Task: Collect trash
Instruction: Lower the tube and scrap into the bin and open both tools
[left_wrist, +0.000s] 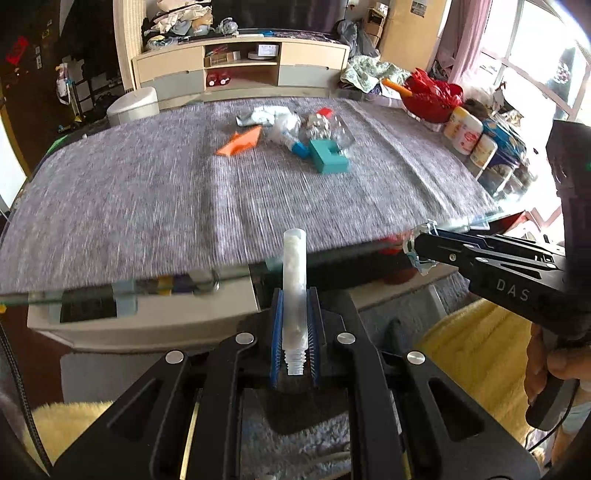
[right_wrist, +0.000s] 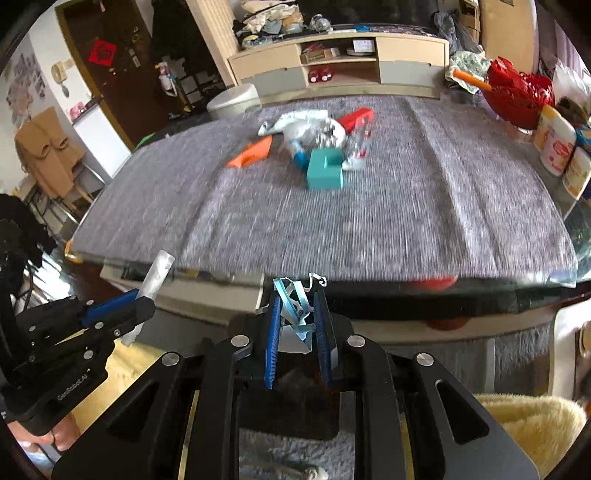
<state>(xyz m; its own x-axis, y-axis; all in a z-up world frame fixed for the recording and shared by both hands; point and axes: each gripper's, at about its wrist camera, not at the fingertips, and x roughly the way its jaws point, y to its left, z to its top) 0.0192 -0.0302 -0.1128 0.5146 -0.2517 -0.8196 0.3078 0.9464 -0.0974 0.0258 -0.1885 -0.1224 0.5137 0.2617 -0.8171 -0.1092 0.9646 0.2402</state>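
**Both grippers loaded at the near table edge**

My left gripper (left_wrist: 294, 332) is clenched on a clear plastic tube with a threaded neck and white stuffing inside (left_wrist: 294, 291); the tube stands upright between the blue pads, its open end poking up past the table's glass edge (left_wrist: 110, 291). My right gripper (right_wrist: 297, 325) is clamped on a crumpled scrap of white and light-blue paper (right_wrist: 293, 314), whose curled strips stick out above the fingertips.

Both grippers sit just off the near edge of the table, over the floor, with the right one beside the left. The grey woven cloth (left_wrist: 147, 192) between that edge and the remaining litter is bare, a wide open stretch.

Toward the far side of the cloth lies the rest of the pile, close together: an orange folded paper piece (left_wrist: 242, 142), a teal U-shaped block (left_wrist: 328, 157), a crushed clear plastic bottle with a red cap (left_wrist: 327, 127) and a crumpled white wrapper (left_wrist: 266, 115). The pictures are blurred, so finer detail is lost.

Along the right rim stand white lidded tubs (left_wrist: 463, 131) and a red plastic bag (left_wrist: 432, 92), well apart from the pile. A cream low cabinet (left_wrist: 240, 70) sits beyond the far edge.
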